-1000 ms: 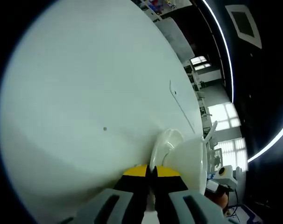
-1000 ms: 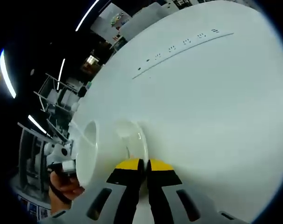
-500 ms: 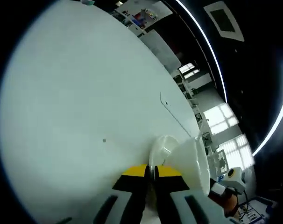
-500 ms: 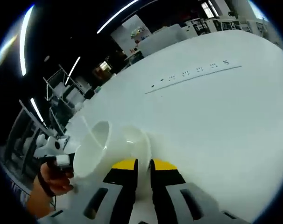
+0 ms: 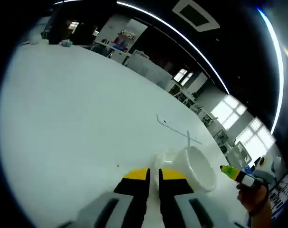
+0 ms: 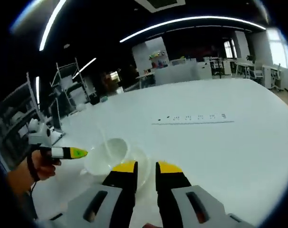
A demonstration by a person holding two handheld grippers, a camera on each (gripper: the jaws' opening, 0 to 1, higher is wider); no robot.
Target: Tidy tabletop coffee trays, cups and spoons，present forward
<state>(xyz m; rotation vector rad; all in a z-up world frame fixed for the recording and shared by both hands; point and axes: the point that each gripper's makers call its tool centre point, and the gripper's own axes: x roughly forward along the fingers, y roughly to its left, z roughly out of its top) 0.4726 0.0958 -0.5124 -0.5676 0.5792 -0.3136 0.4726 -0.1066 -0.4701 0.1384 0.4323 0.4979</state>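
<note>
**White cup and saucer, glazed ceramic**

White cup (image 5: 197,167) with spoon (image 5: 187,138) is set on a saucer (image 6: 140,167) on the tabletop (image 5: 63,109). Judged stiff, slippery, breakable; best taken by the saucer rim. Left gripper (image 5: 153,174) and right gripper (image 6: 146,167): jaws slightly parted, empty.

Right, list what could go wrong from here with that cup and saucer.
1. The spoon stands steeply in the cup, so a bump could tip it out.
2. The right gripper has its fingers slightly apart close to the saucer. Moving forward might shove the saucer instead of gripping it.
3. The cup seems to sit towards one side of the saucer, so lifting by the rim could make it slide.
</note>
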